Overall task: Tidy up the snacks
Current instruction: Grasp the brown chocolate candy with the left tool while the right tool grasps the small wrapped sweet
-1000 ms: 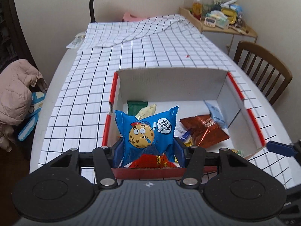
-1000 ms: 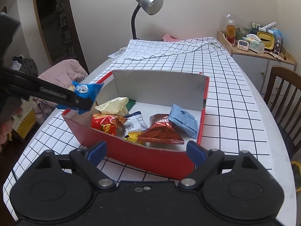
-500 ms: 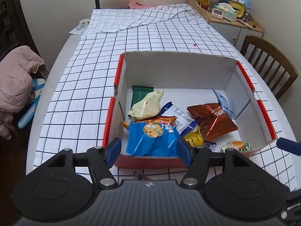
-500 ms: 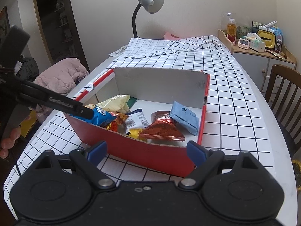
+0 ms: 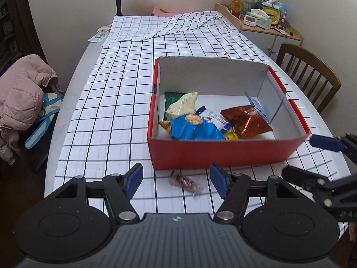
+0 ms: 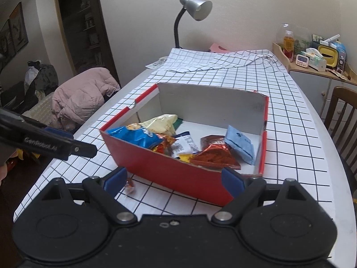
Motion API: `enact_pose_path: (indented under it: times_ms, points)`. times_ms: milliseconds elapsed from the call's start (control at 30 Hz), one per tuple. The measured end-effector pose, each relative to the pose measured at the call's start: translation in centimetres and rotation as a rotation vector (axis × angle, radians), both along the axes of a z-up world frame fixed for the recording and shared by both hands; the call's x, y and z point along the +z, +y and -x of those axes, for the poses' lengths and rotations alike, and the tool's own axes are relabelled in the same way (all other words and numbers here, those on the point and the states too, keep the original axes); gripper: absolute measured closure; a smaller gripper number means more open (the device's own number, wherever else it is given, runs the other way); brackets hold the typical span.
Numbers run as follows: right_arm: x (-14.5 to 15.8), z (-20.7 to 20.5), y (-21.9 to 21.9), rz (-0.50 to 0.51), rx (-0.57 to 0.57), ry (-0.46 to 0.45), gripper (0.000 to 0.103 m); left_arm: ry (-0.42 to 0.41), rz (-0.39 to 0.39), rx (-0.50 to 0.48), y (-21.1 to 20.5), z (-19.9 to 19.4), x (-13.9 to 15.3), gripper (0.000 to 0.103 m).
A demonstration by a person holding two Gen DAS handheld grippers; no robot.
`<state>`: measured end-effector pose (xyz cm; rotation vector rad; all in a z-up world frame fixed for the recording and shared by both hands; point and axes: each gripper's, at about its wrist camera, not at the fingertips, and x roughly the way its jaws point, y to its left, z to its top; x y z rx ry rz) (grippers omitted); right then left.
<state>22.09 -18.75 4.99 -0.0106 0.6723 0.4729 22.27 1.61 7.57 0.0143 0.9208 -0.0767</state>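
A red cardboard box (image 5: 223, 151) (image 6: 169, 174) stands on the checked tablecloth and holds several snack packs. The blue cookie pack (image 5: 194, 128) (image 6: 136, 135) lies on top at the box's near left corner. A small wrapped candy (image 5: 186, 182) (image 6: 129, 186) lies on the cloth in front of the box. My left gripper (image 5: 176, 179) is open and empty, hovering above the candy. My right gripper (image 6: 174, 179) is open and empty at the box's front wall; its fingertip shows in the left wrist view (image 5: 325, 143).
A wooden chair (image 5: 310, 76) stands right of the table. A pink jacket (image 5: 22, 93) lies on a seat at the left. A desk lamp (image 6: 194, 13) stands at the table's far end. A cluttered side shelf (image 6: 316, 60) is at the back right.
My left gripper opened and let the blue cookie pack drop into the box, then pulled back toward the table's near edge. The right gripper stayed open in front of the box.
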Motion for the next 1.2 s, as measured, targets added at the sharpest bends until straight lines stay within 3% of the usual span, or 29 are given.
enact_pose_path:
  times_ms: [67, 200, 367, 700, 900, 1200]
  points:
    - [-0.1, 0.2, 0.4, 0.001, 0.010, 0.001, 0.012, -0.007, 0.003, 0.000, 0.2, 0.8, 0.0, 0.037]
    - [-0.5, 0.3, 1.1, 0.000, 0.032, 0.012, 0.012, -0.008, 0.020, 0.011, 0.7, 2.3, -0.4, 0.025]
    - [-1.7, 0.3, 2.4, -0.007, 0.079, 0.051, 0.007, 0.041, 0.037, 0.015, 1.5, 3.6, -2.0, 0.020]
    - [-4.9, -1.8, 5.7, -0.030, 0.083, 0.162, 0.006, 0.168, 0.108, 0.101, 3.3, 3.9, -7.5, 0.019]
    - [-6.3, -2.9, 7.6, -0.038, 0.071, 0.203, 0.014, 0.189, 0.130, 0.137, 2.9, 3.6, -9.3, 0.019]
    - [-8.2, -4.3, 10.4, -0.002, 0.073, 0.250, 0.038, 0.169, 0.101, 0.186, 2.2, 3.4, -11.1, 0.020]
